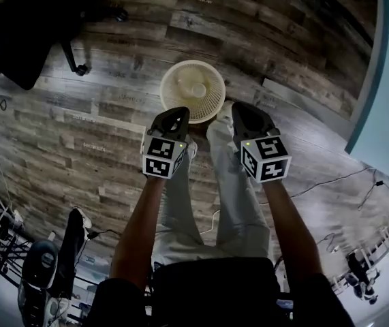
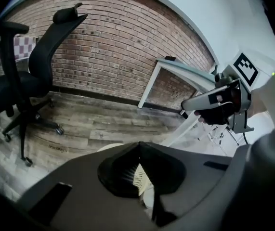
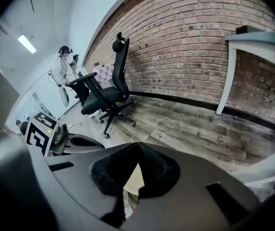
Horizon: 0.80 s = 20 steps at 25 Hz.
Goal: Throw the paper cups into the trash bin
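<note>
At the far left of the head view a black office chair [image 1: 17,39] is cut off by the frame edge. Only its seat and 1 castor leg show over the grey-brown wood-plank floor [image 1: 99,135]. The dark gear in the bottom left corner is too dim to name.

The left gripper [image 1: 177,111] hangs over the near left edge of the trash bin [image 1: 213,104]. In its own view the left gripper [image 2: 138,143] has its 2 jaws pressed together at the tips, with nothing between them. A patch of the bin's cream mesh shows through the slot behind the tips.

The bin is round and cream with perforated walls. It stands on the floor just beyond both grippers' tips, which partly cover it. A pale round shape [image 1: 197,88] lies on its bottom, too blurred to call a paper cup for certain.

The right gripper [image 1: 240,107] is just beside the bin's right rim. In its own view the right gripper [image 3: 138,144] likewise has its jaws closed tip to tip on nothing. Pale trouser legs [image 1: 238,196] hide the floor between the 2 forearms. At the far right a smooth teal table edge [image 1: 383,80] is cropped by the frame.
</note>
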### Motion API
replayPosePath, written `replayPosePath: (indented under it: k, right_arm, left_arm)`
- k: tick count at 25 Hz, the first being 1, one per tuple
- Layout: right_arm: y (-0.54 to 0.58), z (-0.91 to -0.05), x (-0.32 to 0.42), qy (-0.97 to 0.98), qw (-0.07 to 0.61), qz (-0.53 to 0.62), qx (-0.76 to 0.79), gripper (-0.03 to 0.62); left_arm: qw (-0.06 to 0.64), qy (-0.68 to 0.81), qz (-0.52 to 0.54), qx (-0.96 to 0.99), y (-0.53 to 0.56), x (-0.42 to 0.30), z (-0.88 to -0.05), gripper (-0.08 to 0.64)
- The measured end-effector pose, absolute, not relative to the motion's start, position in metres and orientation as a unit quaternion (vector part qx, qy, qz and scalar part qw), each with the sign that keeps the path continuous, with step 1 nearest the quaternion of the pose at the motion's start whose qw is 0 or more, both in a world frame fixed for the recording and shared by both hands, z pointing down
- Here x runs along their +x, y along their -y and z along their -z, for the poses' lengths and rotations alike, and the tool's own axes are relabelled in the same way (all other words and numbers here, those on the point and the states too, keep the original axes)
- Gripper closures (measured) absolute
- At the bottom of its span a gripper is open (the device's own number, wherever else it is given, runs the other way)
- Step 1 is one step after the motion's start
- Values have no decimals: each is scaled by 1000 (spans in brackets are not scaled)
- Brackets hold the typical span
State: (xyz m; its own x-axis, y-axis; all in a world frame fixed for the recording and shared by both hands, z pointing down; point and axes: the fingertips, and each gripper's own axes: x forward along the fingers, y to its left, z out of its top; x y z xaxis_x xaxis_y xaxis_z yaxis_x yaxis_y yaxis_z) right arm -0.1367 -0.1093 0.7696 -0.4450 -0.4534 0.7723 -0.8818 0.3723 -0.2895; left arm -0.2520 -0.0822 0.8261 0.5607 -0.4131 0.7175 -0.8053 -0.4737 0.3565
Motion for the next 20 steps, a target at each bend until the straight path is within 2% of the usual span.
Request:
replayPosePath:
  k: [3,9,20]
  right_arm:
    - [114,-729,-138,772,291,-350,443,589]
    - [128,-646,-159,790,265,-325,448,589]
    - [124,-527,-208,835,259,-239,422,591]
  left_arm:
    - [350,389,-258,812,83,-250,-779,551]
    - [306,394,-204,842,101,-248,-670,551]
    - [241,423,-140,862,91,-301,-527,551]
